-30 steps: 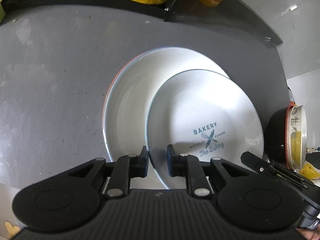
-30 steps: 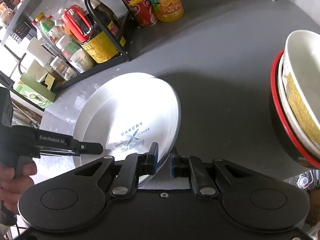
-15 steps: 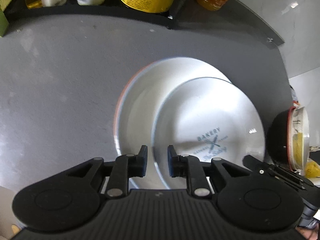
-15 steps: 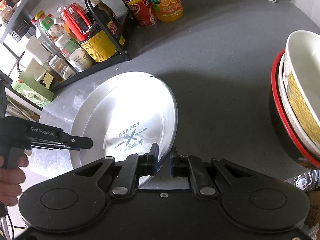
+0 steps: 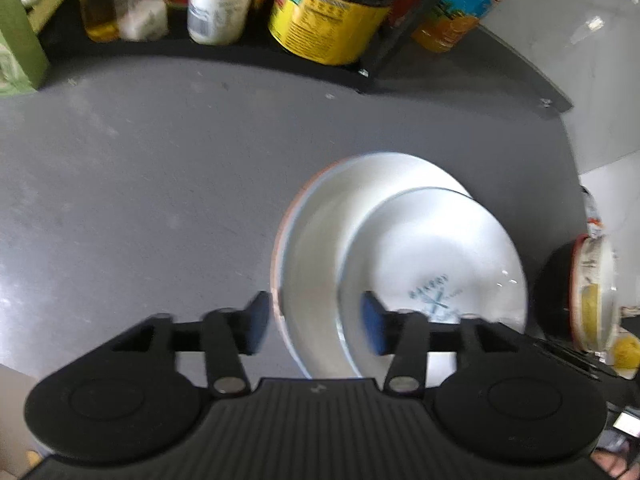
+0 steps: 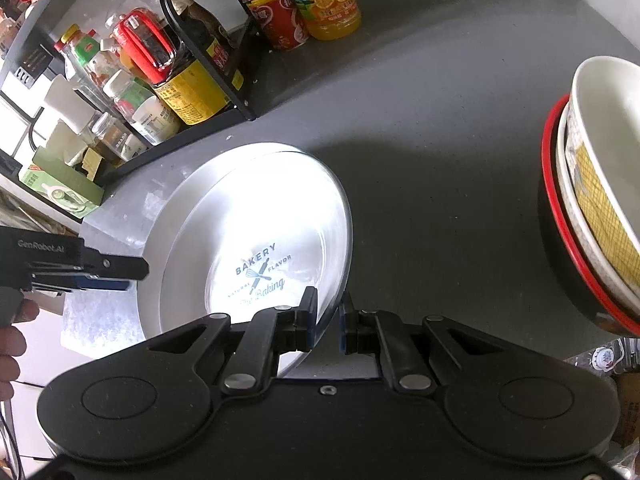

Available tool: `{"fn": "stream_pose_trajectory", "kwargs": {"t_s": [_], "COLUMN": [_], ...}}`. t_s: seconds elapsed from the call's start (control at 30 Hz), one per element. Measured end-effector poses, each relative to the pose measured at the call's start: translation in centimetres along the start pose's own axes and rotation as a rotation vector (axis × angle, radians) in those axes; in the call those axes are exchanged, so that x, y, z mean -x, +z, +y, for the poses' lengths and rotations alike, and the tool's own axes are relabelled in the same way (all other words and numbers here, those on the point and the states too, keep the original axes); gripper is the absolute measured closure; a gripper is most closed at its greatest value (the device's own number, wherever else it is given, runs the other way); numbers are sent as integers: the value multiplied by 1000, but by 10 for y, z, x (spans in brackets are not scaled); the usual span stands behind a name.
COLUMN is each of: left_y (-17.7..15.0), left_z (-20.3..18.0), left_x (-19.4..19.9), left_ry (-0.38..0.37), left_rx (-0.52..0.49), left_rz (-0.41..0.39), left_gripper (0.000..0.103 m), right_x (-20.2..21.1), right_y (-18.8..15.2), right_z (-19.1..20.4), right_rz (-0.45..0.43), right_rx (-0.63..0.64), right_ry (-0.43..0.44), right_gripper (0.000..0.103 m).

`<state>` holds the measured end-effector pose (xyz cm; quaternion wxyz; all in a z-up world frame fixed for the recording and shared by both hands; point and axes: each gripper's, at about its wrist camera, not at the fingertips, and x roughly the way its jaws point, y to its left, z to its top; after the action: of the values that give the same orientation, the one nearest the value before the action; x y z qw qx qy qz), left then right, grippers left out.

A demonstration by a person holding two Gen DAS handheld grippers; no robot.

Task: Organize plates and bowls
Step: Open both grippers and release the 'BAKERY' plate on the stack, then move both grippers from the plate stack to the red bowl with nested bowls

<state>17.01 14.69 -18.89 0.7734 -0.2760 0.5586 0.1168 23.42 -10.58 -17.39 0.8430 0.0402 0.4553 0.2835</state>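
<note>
Grey countertop [image 6: 440, 128] holds stacked plates [image 5: 320, 240]; left gripper [image 5: 312, 320] spread, right gripper [image 6: 327, 316] pinching the bakery plate [image 6: 260, 240] rim

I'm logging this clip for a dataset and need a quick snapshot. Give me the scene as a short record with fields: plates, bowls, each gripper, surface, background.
plates: Bakery plate lying on a larger white plate, off-centre
bowls: nested bowls in a stack at the right, apart from the plates
left gripper: open, jaws wide either side of the plates' near rims, touching nothing
right gripper: closed on the Bakery plate's near rim
surface: grey countertop
background: rack of bottles and jars behind the plates; orange drink bottle beside it
</note>
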Motion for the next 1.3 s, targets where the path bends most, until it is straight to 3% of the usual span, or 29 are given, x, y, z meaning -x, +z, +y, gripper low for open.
{"fn": "stream_pose_trajectory", "kwargs": {"t_s": [0.17, 0.33, 0.6, 0.77, 1.07, 1.17, 1.3], "left_y": [2, 3, 3, 5, 1, -2, -1], "left_z": [4, -5, -16, -9, -2, 0, 0], "left_x": [-8, -26, -44, -46, -40, -33, -28], "left_ry": [25, 17, 114, 108, 106, 103, 51], "left_rx": [25, -25, -80, -34, -21, -18, -9], "left_rz": [-4, 42, 52, 46, 13, -14, -24], "left_gripper": [39, 36, 33, 30, 29, 36, 61], "right_x": [-1, -2, -4, -5, -13, -19, -24], "right_y": [0, 0, 1, 0, 2, 3, 2], "right_z": [0, 2, 5, 13, 17, 17, 19], "right_rz": [3, 7, 8, 8, 22, 34, 32], "right_rx": [-9, -14, -16, 36, 61, 48, 51], "right_ry": [-9, -19, -35, -76, -136, -130, -132], "right_gripper": [93, 93, 93, 92, 77, 76, 75]}}
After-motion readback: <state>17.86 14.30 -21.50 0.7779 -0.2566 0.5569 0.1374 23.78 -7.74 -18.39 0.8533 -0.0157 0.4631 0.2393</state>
